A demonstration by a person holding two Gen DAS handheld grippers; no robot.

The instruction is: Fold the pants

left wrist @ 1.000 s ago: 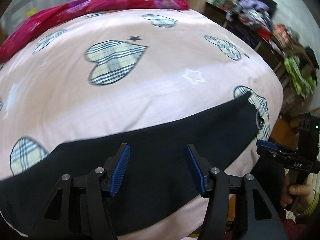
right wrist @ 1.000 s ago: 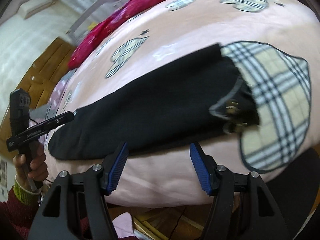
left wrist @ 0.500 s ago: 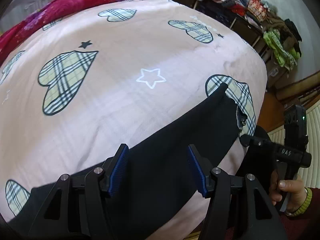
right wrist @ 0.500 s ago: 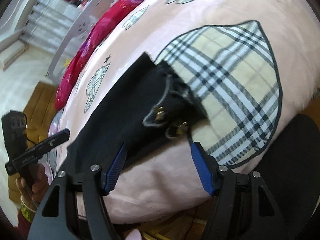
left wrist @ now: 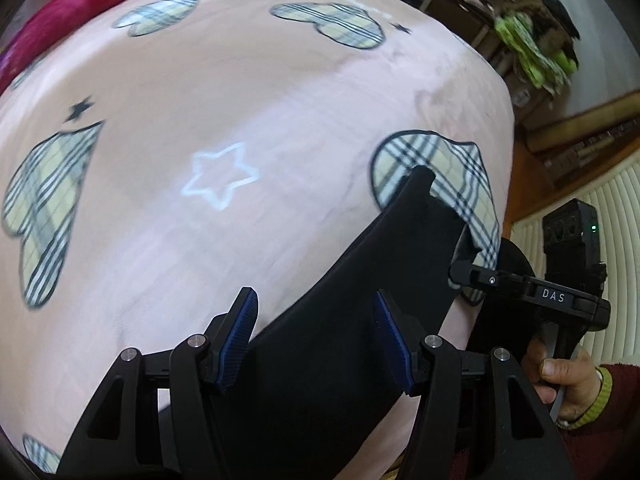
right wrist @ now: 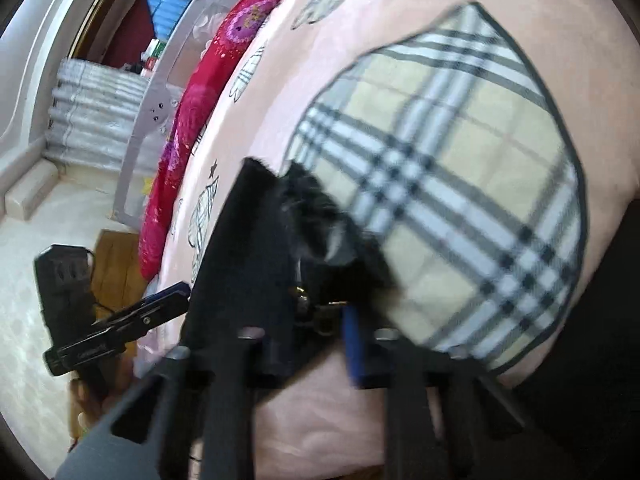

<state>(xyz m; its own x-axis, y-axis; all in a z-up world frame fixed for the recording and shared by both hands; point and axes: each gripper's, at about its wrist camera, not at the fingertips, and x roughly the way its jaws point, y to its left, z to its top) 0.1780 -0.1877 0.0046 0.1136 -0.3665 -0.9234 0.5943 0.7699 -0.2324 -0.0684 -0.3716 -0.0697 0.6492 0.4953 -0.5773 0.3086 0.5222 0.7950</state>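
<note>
I have the black pants laid in a long band along the near edge of the bed, on the pink bedspread with its plaid hearts, and that is deliberate: close to the edge I can reach both ends without leaning over. My right gripper is down at the waistband end, where the cloth overlaps a big plaid heart; its fingers look drawn narrow around the bunched fabric by the metal fastener, though the view is blurred and I cannot tell whether they have actually pinched it (the left camera shows the tip at the cloth's edge, no clearer). My left gripper hovers over the middle of the pants with its blue pads spread wide, holding nothing, placed there, I judge, so it can take the cloth partway along while the right lifts the waist. The fold itself is not begun; the pants lie flat. A red quilt lies along the far side, well apart from my work.
</note>
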